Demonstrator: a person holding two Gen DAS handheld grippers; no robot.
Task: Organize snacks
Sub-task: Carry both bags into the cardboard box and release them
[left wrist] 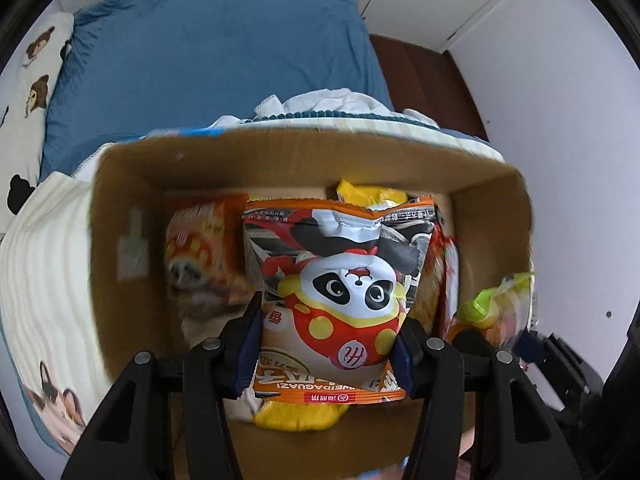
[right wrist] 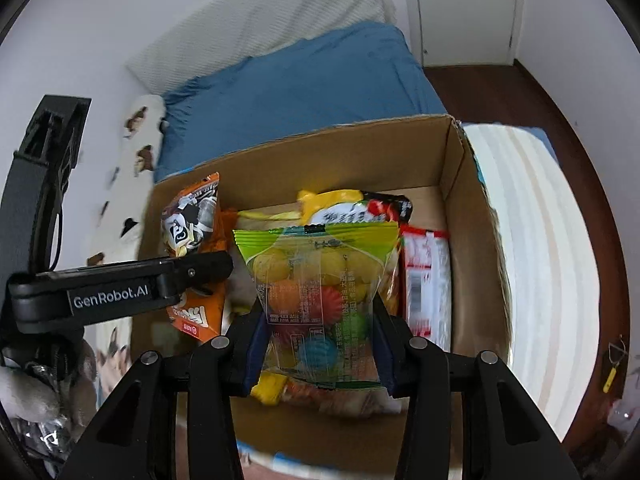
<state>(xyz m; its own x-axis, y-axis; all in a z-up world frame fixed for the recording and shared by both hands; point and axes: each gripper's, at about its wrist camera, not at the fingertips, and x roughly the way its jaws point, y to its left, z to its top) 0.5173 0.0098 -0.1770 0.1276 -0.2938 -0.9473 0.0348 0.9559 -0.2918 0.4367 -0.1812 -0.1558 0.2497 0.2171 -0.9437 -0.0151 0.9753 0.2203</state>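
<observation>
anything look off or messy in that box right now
Nothing is spilled or torn. The snacks in the cardboard box lie jumbled and overlapping, while the panda bag and the candy bag hang pinched in the grippers above them.

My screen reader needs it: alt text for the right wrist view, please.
The right tool is shut on a clear green-topped bag of coloured candies above an open cardboard box of snack packets; the left tool holds an orange panda packet alongside.
</observation>
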